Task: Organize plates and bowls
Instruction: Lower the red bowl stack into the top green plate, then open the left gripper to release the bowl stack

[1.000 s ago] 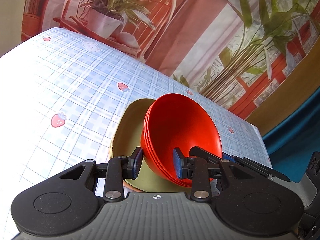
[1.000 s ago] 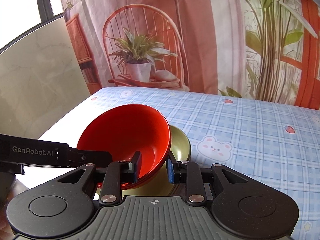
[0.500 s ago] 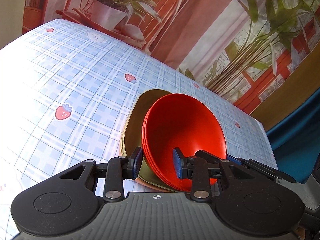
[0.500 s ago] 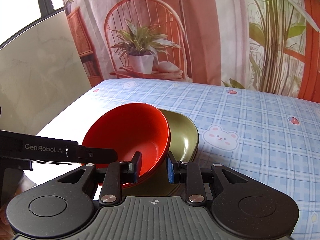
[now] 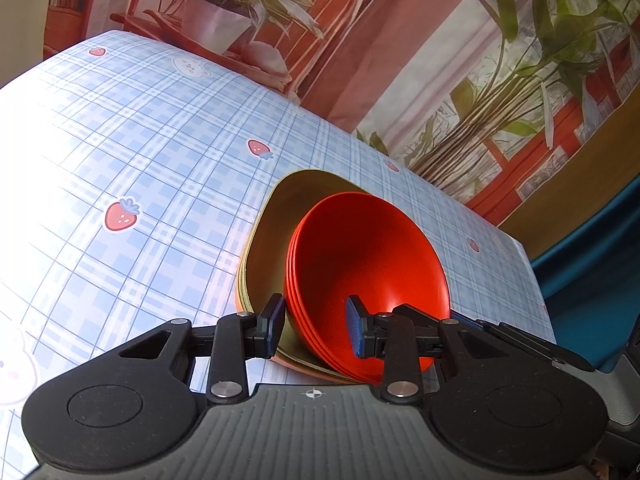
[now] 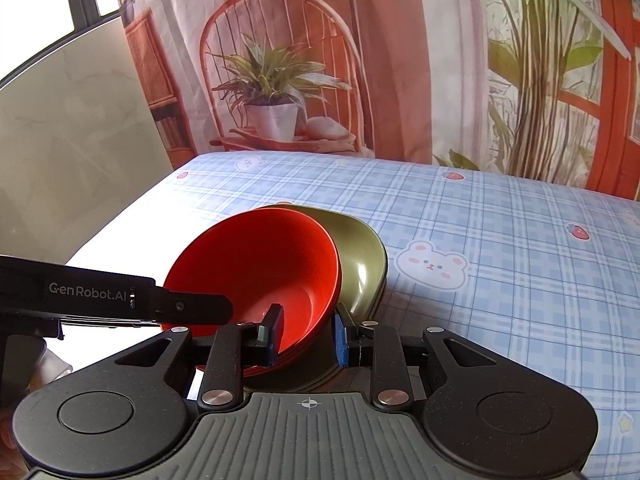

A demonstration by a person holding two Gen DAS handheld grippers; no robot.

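Observation:
A stack of red bowls (image 5: 368, 264) sits nested in a stack of olive-green plates (image 5: 276, 248) on the blue checked tablecloth (image 5: 132, 152). My left gripper (image 5: 316, 326) is shut on the near rim of the red bowls, one finger inside and one outside. In the right wrist view the red bowls (image 6: 256, 268) lie in the green plates (image 6: 360, 264). My right gripper (image 6: 306, 330) is shut on the bowls' rim from the other side. The left gripper's arm (image 6: 100, 296) reaches in from the left.
The table's right edge (image 5: 536, 280) drops off close behind the stack, with dark blue beyond it. A printed backdrop (image 6: 280, 92) of a chair and plants hangs behind the table. The cloth (image 6: 500, 240) stretches open to the right in the right wrist view.
The stack of bowls and plates has come down onto the tablecloth and moved away from both cameras. Both grippers keep their hold on the red bowls' rim.

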